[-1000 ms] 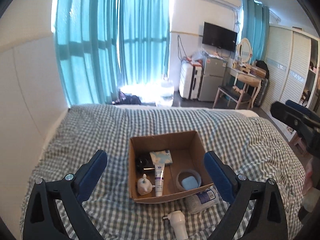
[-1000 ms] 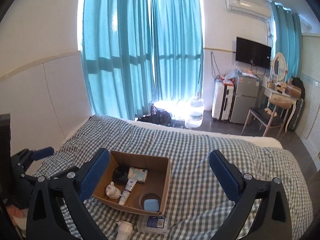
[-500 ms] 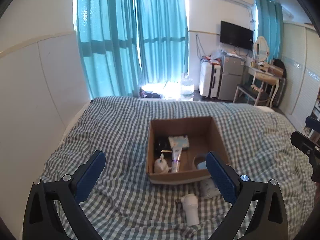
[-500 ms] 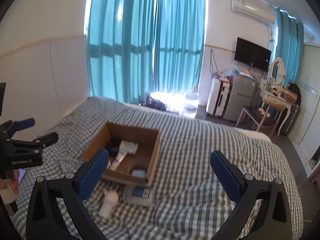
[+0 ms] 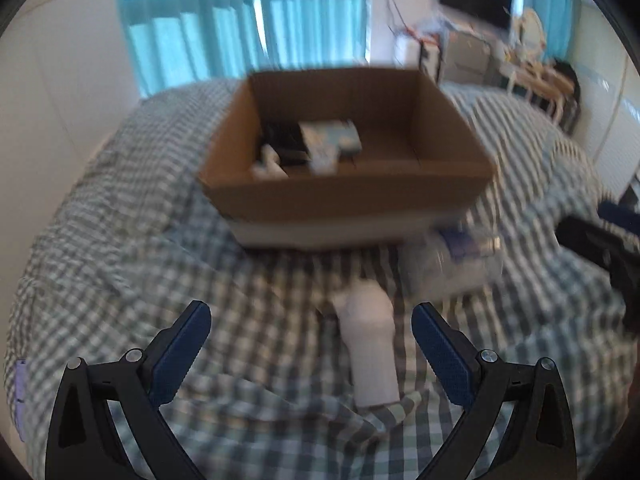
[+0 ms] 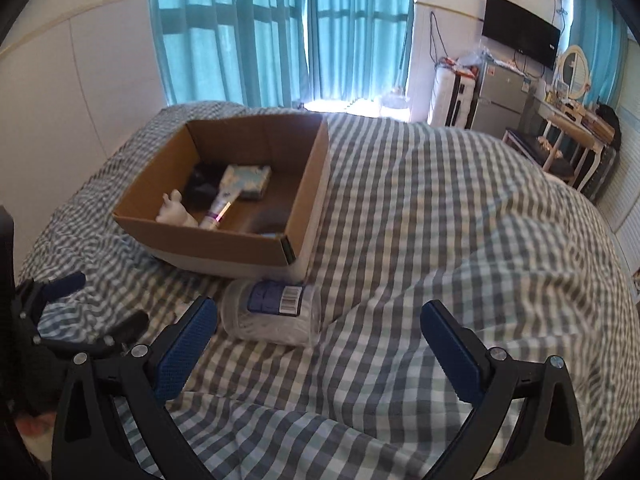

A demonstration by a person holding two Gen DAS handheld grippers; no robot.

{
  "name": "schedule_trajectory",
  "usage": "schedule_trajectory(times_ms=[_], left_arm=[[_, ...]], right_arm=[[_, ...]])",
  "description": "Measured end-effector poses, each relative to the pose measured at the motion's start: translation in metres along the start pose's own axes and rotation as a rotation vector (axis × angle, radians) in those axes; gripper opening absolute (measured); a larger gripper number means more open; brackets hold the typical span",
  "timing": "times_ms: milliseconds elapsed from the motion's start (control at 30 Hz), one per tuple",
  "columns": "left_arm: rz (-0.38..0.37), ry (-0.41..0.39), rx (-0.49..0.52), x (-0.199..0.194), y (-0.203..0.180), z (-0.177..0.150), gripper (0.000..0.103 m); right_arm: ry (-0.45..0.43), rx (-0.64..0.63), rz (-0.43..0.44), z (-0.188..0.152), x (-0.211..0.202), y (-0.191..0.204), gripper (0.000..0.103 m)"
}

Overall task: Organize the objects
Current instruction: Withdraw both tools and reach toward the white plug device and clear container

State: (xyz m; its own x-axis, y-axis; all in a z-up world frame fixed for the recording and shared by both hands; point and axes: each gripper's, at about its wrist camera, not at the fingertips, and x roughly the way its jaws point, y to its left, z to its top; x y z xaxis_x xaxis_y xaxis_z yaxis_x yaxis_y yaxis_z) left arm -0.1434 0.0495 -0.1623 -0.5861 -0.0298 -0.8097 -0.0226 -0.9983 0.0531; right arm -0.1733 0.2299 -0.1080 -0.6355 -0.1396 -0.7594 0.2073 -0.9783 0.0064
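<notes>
One white bottle (image 5: 370, 348) lengthwise toward box (image 5: 348, 200).

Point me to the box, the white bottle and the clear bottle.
box (image 6: 224, 240), right wrist view, front wall.
white bottle (image 5: 370, 344), left wrist view, mid body.
clear bottle (image 6: 276, 316), right wrist view, body below the label.

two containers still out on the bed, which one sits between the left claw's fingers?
The white bottle, lying lengthwise between the open left claw. The clear jar with the blue label lies further right, against the cardboard box, nearer the right claw.
</notes>
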Motion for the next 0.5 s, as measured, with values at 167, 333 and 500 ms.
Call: schedule_trajectory(times_ms=[167,333,500], left_arm=[[-0.036,0.083,0.039,0.036,-0.017,-0.014,0.103],[-0.080,0.132,0.017,0.054,-0.015,-0.017,0.083],[-0.151,0.182,0.047,0.065,-0.024,-0.024,0.041]], right_arm=[[0.058,0.000,-0.002,-0.012,0.029,-0.002,0.102],[0.070,0.016,0.006,-0.014,0.035,-0.003,0.102],[0.081,-0.014,0.002,-0.014,0.040,0.008,0.102]])
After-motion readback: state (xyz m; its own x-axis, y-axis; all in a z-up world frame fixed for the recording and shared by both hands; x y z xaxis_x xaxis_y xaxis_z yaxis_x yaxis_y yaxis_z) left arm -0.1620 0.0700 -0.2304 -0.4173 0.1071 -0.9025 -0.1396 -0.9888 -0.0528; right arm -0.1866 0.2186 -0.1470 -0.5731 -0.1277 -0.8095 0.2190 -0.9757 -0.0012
